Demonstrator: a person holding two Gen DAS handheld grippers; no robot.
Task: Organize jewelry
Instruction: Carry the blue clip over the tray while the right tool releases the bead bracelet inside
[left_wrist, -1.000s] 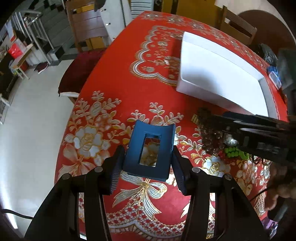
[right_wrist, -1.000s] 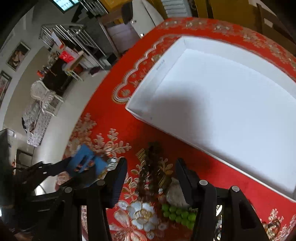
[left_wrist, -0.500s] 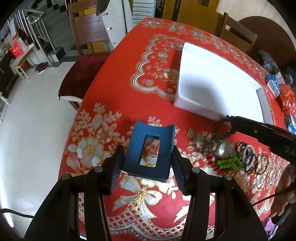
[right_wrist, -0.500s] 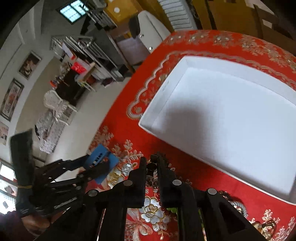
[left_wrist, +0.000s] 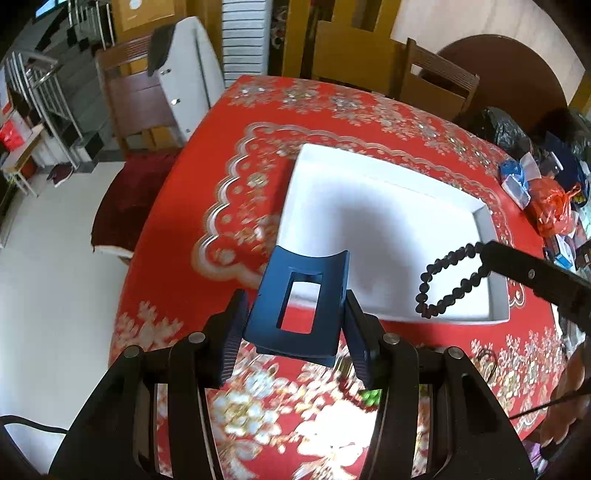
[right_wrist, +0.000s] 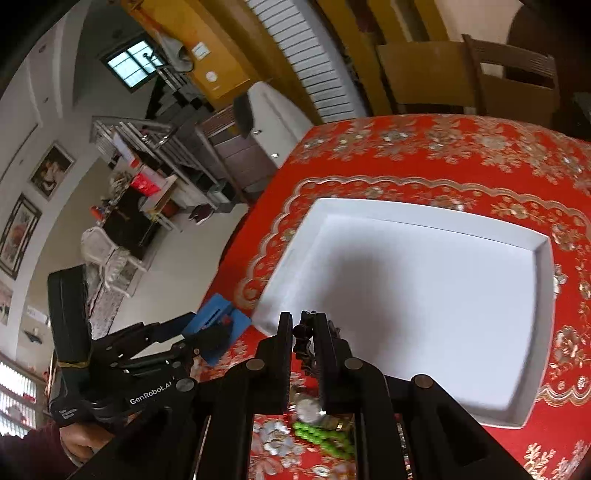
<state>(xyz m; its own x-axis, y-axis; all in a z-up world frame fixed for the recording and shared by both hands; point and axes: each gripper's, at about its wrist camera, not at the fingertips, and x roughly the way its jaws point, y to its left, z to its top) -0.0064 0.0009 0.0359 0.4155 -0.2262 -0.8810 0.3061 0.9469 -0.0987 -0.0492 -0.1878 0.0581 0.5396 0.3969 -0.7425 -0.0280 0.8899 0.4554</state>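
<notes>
Red floral tabletop carries a white tray ahead of both tongs; left tongs clamp a blue hair claw; right tongs pinch a black bead bracelet above the tray.

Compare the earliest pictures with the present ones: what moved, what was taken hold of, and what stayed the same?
The right tongs closed on the black beaded bracelet, lifted it from the jewelry pile and carried it over the near edge of the empty white rectangular tray. The left tongs rose toward the tray too. Unchanged: the left tongs' grip on the dark blue rectangular hair claw clip; green beads on the red floral tablecloth.
</notes>
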